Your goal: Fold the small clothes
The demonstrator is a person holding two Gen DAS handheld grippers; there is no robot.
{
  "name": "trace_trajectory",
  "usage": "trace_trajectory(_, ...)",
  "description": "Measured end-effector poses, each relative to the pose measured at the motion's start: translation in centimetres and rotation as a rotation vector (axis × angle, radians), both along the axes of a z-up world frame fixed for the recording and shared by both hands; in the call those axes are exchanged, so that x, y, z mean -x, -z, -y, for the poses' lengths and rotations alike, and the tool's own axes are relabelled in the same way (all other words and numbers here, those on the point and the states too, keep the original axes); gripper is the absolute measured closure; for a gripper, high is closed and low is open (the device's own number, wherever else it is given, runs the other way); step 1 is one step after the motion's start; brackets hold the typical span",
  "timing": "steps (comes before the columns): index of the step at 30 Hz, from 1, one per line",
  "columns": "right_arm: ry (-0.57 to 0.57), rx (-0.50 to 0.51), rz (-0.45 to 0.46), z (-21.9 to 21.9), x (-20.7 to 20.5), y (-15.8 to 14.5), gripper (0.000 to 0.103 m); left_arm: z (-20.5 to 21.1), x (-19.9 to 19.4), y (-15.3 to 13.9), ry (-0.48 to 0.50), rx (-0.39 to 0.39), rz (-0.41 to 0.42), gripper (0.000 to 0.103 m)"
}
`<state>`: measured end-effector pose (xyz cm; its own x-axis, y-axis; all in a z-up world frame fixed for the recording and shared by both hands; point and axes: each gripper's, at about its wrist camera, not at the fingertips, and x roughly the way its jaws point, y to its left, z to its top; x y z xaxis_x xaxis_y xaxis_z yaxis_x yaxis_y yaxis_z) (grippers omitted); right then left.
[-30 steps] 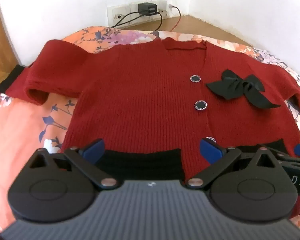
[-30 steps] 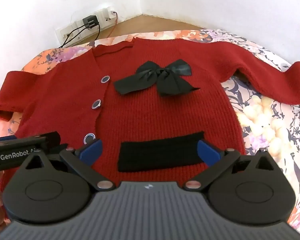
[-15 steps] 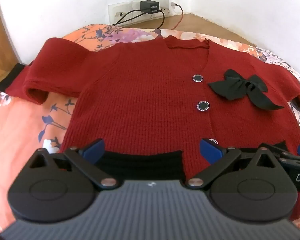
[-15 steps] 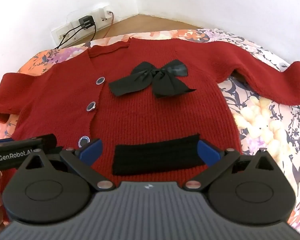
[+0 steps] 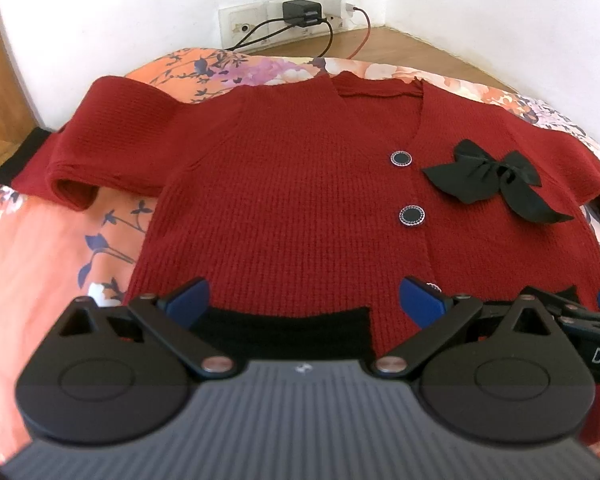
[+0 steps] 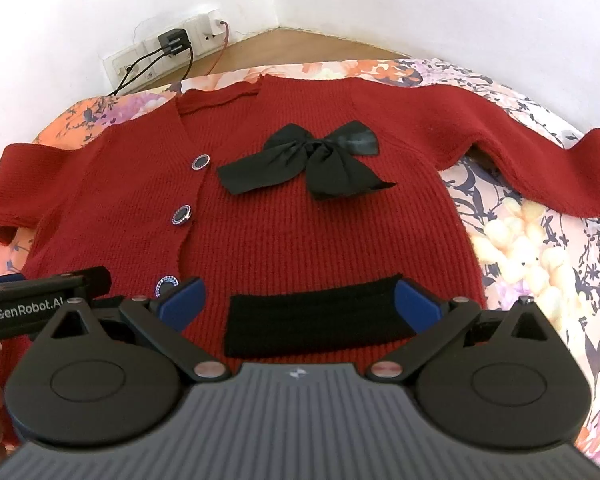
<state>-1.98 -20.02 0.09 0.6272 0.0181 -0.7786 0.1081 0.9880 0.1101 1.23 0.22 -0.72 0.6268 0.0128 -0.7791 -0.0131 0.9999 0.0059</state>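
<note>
As both views have been shifted nearer the hem, red cardigan (image 5: 300, 200) is left unfolded; left gripper (image 5: 304, 304) and right gripper (image 6: 300, 300) are held wide apart, empty.

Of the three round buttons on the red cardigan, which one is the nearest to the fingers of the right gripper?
The lowest button, beside the blue pad of the right gripper. The other two sit higher, toward the neckline.

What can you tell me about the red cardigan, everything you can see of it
The red cardigan is a ribbed knit lying flat, front up, on the floral bedspread, sleeves spread. It is V-necked and closed, with dark silver-rimmed buttons, a black bow and black pocket bands. Both open grippers hover at its hem, neither gripping it.
</note>
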Motion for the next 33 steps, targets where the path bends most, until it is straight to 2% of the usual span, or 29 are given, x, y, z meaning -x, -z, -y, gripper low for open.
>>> trace_trajectory(33,0.009,-0.011,-0.002,0.23,0.27,0.31,0.0,0.11,0.02,0.29,-0.003,0.004,-0.013,0.0)
